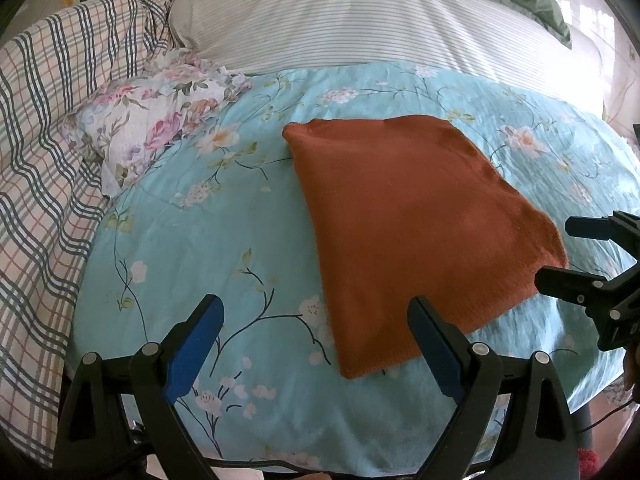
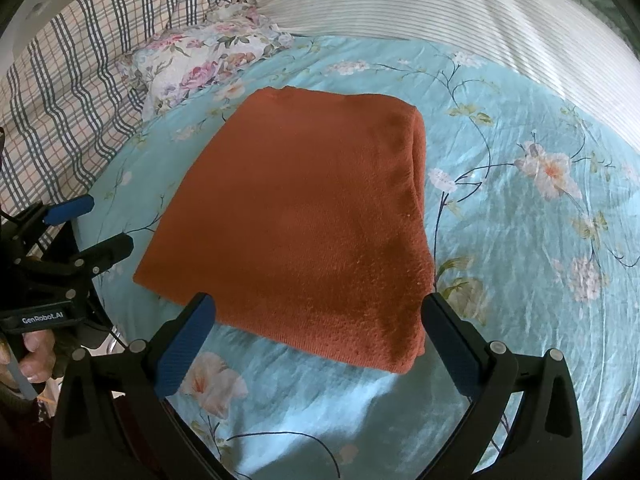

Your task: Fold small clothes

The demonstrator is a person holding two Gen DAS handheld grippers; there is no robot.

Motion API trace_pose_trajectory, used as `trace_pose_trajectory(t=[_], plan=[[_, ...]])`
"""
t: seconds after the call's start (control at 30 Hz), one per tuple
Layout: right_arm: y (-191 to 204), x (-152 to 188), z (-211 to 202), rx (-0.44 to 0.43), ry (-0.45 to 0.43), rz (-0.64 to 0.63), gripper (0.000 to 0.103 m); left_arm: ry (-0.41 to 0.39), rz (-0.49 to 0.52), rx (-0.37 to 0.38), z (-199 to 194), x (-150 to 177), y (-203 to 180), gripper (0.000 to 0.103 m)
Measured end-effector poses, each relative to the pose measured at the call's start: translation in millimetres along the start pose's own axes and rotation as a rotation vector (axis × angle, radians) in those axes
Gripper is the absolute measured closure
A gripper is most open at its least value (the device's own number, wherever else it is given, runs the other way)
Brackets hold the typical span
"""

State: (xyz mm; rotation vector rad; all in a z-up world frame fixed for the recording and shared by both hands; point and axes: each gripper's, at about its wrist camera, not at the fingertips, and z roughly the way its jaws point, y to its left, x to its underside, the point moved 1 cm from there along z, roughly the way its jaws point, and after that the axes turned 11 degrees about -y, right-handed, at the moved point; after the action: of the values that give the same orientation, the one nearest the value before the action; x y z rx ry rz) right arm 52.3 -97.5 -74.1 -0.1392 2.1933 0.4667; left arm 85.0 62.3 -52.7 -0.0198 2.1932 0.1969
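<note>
lying folded just ahead of the right gripper, the rust garment is ungripped; left gripper beside it, both gaping wide, empty.

Your two wrist views look down close over the bed, sharing the folded garment at 12 o'clock.

Rust-orange knit garment, folded rectangular, flat on floral sheet

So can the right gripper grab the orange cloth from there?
Probably yes. The right gripper is open, with the folded orange cloth lying right ahead of its fingers on the blue sheet, and nothing sits between them.
</note>
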Motion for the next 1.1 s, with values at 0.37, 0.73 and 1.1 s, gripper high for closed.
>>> trace_pose_trajectory(t=[0.37, 0.73, 1.1], plan=[[-0.6, -1.2, 1.4, 0.000, -0.003, 0.000, 0.001, -0.001, -0.001, -0.002, 2.2, 0.2, 1.5, 0.009], [-0.6, -1.1, 0.6, 0.001, -0.004, 0.002, 0.001, -0.006, -0.004, -0.002, -2.7, 0.1, -5.7, 0.009], [-0.5, -2.4, -0.4, 0.000, -0.005, 0.001, 0.001, -0.008, -0.007, -0.001, -4.0, -0.6, -7.0, 0.009]])
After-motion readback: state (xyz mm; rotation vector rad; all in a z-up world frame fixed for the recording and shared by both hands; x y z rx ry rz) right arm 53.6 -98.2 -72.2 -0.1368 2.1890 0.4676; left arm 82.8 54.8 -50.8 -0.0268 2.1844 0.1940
